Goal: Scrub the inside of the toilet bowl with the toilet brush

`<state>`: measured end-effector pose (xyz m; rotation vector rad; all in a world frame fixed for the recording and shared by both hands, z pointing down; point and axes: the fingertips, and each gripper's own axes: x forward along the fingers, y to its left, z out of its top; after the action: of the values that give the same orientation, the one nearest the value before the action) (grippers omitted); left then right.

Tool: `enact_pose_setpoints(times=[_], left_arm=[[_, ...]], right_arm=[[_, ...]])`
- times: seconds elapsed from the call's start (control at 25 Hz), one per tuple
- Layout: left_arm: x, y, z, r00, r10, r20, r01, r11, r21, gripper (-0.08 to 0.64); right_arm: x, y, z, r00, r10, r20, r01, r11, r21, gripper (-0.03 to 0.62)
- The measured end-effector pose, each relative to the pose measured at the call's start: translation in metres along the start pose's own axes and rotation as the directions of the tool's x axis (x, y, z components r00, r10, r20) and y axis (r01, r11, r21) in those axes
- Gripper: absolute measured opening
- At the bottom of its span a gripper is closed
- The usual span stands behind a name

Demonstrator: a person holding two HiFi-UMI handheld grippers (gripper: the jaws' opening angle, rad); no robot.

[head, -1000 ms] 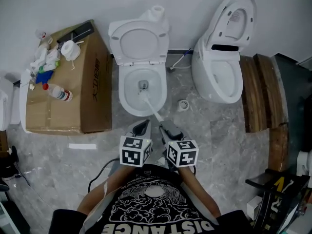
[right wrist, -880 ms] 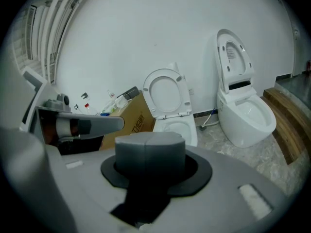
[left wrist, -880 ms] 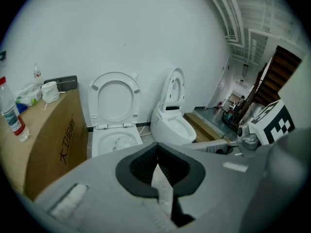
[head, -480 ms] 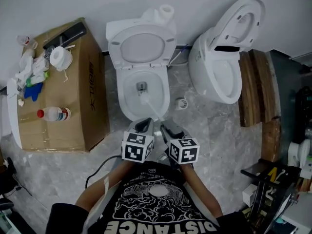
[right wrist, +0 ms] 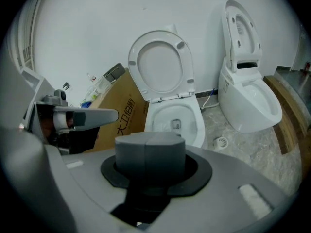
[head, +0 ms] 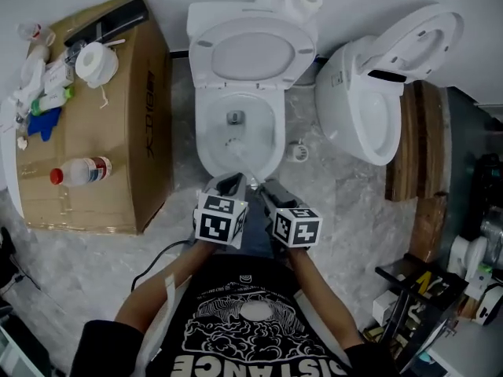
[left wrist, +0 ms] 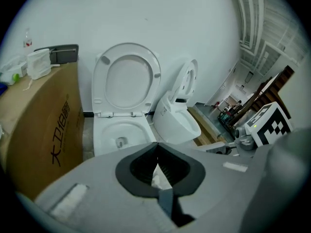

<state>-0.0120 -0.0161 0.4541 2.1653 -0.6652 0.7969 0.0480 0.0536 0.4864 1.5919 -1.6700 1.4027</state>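
- A toilet brush (head: 244,163) slants into the open toilet bowl (head: 206,151), its head low near the drain and its handle rising over the front rim.
- The right gripper (head: 266,188) has its jaws clenched on the handle's upper end.
- The left gripper (head: 230,184), just beside it, has its jaws pressed together at the tips.

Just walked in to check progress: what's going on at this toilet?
A person stands over the open white toilet bowl with a tool in each hand. The left tool appears shut on the white-handled toilet brush, which slants down into the bowl with its head near the drain. The right tool is shut on nothing and sits beside the left one at the front rim.
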Motion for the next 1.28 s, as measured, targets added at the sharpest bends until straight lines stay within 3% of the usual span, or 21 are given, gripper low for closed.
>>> enact_pose_setpoints(times=[0.32, 0.64, 1.0, 1.28], left_arm=[[0.029, 0.024, -0.011, 0.998, 0.06, -0.037, -0.06, 0.998, 0.01, -0.006], [0.063, 0.038, -0.045, 0.991, 0.087, -0.101, -0.093, 0.994, -0.063, -0.006], [0.08, 0.056, -0.058, 0.987, 0.117, -0.109, -0.128, 0.986, -0.105, -0.006], [0.078, 0.066, -0.061, 0.984, 0.149, -0.1, -0.163, 0.974, -0.158, -0.006]], right_arm=[[0.05, -0.025, -0.014, 0.996, 0.047, -0.072, -0.046, 0.999, 0.028, 0.15], [0.094, -0.042, -0.032, 0.985, 0.105, -0.14, -0.106, 0.994, 0.004, 0.15], [0.133, -0.048, -0.017, 0.986, 0.14, -0.091, -0.138, 0.99, 0.028, 0.15], [0.157, -0.046, 0.016, 0.985, 0.16, -0.06, -0.161, 0.987, -0.019, 0.15]])
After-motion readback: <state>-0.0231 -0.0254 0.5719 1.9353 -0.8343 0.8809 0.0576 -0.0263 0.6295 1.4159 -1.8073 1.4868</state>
